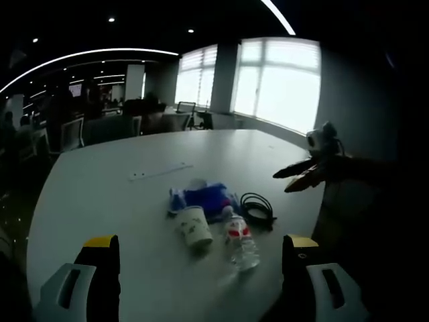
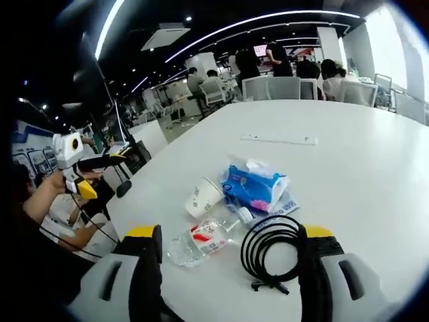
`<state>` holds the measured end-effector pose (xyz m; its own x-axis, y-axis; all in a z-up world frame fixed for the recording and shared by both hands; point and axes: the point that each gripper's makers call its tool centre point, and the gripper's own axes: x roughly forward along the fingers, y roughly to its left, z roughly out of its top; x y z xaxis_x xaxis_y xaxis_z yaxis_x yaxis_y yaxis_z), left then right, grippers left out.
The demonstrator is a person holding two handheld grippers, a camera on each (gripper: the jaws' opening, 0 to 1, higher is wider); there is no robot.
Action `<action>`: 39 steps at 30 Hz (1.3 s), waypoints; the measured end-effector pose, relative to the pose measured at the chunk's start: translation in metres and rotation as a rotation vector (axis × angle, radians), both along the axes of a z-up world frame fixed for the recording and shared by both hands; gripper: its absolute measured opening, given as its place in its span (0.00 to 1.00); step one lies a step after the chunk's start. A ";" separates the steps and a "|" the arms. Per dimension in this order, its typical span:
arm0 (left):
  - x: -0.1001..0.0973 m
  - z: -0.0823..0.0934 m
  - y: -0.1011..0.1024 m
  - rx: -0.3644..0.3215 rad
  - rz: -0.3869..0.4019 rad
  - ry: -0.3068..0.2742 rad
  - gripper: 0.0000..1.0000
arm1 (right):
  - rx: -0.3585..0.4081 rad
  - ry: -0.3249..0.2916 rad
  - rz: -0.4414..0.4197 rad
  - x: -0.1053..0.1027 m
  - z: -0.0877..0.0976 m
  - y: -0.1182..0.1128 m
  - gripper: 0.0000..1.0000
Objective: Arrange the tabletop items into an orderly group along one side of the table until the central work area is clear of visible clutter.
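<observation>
White table point(image 2: 375, 161) carries my clutter near its edge: paper cup point(image 2: 202, 198), plastic bottle point(image 2: 201, 240) lying down, blue tissue pack point(image 2: 255, 186), black cable coil point(image 2: 271, 251). Left gripper point(image 1: 201, 268) and right gripper point(image 2: 228, 268) both hover released, jaws spread, grasping nothing.

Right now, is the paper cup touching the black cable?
Apart. The right gripper view shows the paper cup lying well clear of the black cable, with the water bottle and white table between them.
</observation>
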<state>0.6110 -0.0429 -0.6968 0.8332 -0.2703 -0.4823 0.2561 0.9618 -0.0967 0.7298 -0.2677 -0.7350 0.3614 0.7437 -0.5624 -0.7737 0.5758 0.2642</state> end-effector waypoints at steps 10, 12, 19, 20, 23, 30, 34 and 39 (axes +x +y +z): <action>-0.001 -0.004 -0.002 -0.004 -0.003 0.000 1.00 | 0.014 0.079 -0.028 0.007 -0.007 0.021 0.68; -0.001 -0.005 -0.002 -0.002 -0.004 0.001 1.00 | 0.015 0.091 -0.044 0.010 -0.008 0.022 0.65; -0.001 -0.006 -0.003 -0.001 -0.011 0.004 1.00 | 0.018 0.165 -0.092 0.014 -0.017 0.031 0.57; -0.001 -0.006 -0.003 -0.001 -0.012 0.003 1.00 | 0.022 0.187 -0.102 0.014 -0.019 0.033 0.56; -0.001 -0.006 -0.003 -0.002 -0.012 0.002 1.00 | 0.019 0.208 -0.115 0.015 -0.024 0.037 0.55; -0.001 -0.006 -0.004 -0.007 -0.018 0.003 1.00 | 0.024 0.265 -0.146 0.018 -0.034 0.048 0.51; 0.001 -0.007 -0.008 -0.011 -0.028 0.013 1.00 | 0.035 0.299 -0.184 0.021 -0.036 0.051 0.48; 0.004 -0.008 -0.010 -0.016 -0.026 0.033 1.00 | 0.033 0.344 -0.228 0.025 -0.048 0.056 0.46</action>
<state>0.6151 -0.0526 -0.7045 0.8094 -0.2997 -0.5050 0.2774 0.9531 -0.1209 0.7547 -0.2113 -0.7831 0.3143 0.6857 -0.6565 -0.4907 0.7094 0.5060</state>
